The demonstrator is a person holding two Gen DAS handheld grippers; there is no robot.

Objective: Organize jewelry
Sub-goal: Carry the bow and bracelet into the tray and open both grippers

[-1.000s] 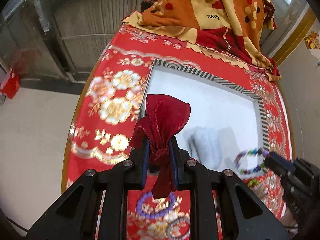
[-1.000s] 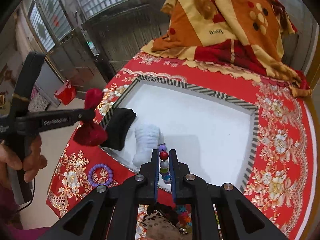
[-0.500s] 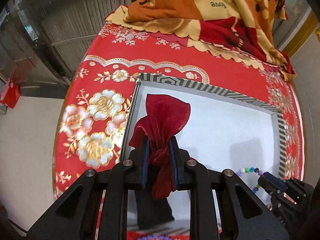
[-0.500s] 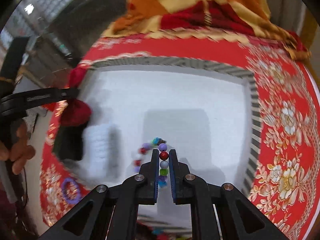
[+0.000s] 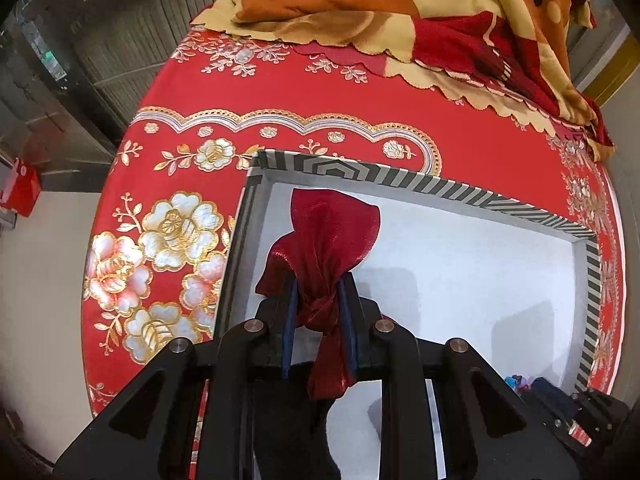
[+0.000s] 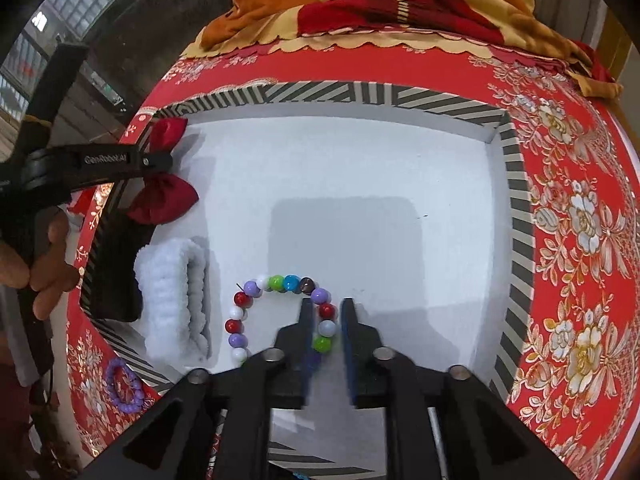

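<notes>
A: What does the left gripper (image 5: 318, 300) have?

B: Its fingers are clamped on the tied neck of a shiny dark red fabric pouch (image 5: 328, 240), held above the 9 o'clock side of the white tray with a black-and-white striped rim (image 6: 516, 184).

A: And the right gripper (image 6: 325, 314)?

B: Its jaws stand slightly apart around one side of a bracelet of multicoloured round beads (image 6: 280, 284), which lies on the tray floor towards 6 o'clock. I cannot tell whether the pads touch the beads.

A: Anything else in the tray?

B: A folded white fluffy cloth (image 6: 172, 300) at 8 o'clock, with a black pouch (image 6: 116, 276) just beside it against the rim. A purple bead bracelet (image 6: 122, 382) lies outside on the red floral tablecloth (image 6: 580, 240).
</notes>
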